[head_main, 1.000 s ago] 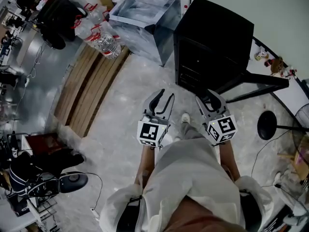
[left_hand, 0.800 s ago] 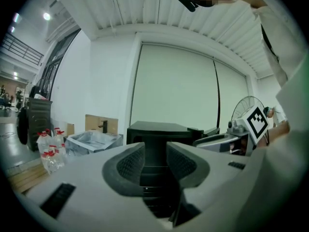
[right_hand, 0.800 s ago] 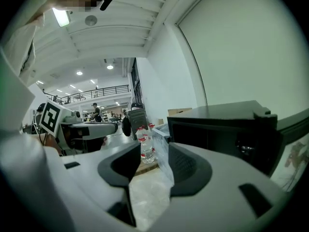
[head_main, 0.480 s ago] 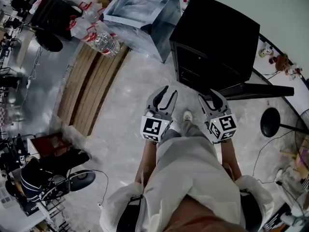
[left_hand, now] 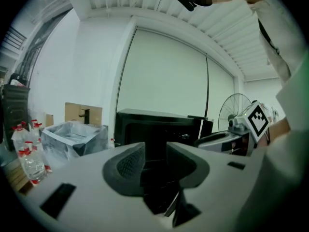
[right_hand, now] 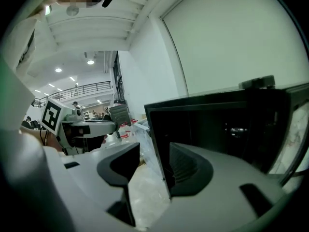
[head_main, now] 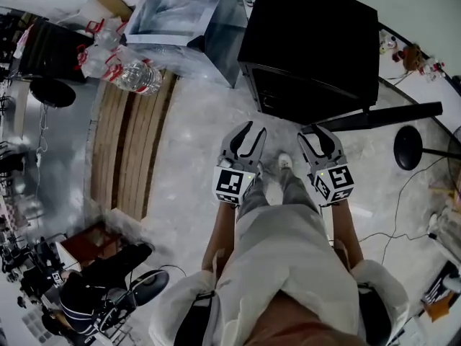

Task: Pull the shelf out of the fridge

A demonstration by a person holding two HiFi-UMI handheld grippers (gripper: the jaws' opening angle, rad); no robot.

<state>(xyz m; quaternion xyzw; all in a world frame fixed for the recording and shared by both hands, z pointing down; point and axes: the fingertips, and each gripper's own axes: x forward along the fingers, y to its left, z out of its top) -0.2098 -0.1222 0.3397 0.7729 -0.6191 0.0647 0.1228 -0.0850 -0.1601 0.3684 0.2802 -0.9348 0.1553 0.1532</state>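
A black mini fridge [head_main: 310,42] stands on the floor just ahead of me, its door [head_main: 374,117] swung open to the right. The inside [head_main: 288,99] is dark and I cannot make out the shelf. My left gripper [head_main: 253,130] hovers short of the fridge front, shut, its jaws close together and empty. My right gripper [head_main: 314,131] is beside it near the open door; its jaws are opening with nothing between them. The left gripper view looks past its jaws [left_hand: 155,156] at the fridge [left_hand: 159,129]. In the right gripper view, the fridge's dark opening [right_hand: 217,124] lies beyond its jaws [right_hand: 154,161].
A clear plastic-wrapped bin [head_main: 187,13] stands left of the fridge, with packs of water bottles [head_main: 122,71] beside it. Wooden boards [head_main: 133,143] lie on the floor to the left. A fan's round base [head_main: 407,146] is at right, an office chair [head_main: 108,294] at lower left.
The view has swung and I have come slightly nearer the fridge. Both grippers have edged forward toward its front, still empty.
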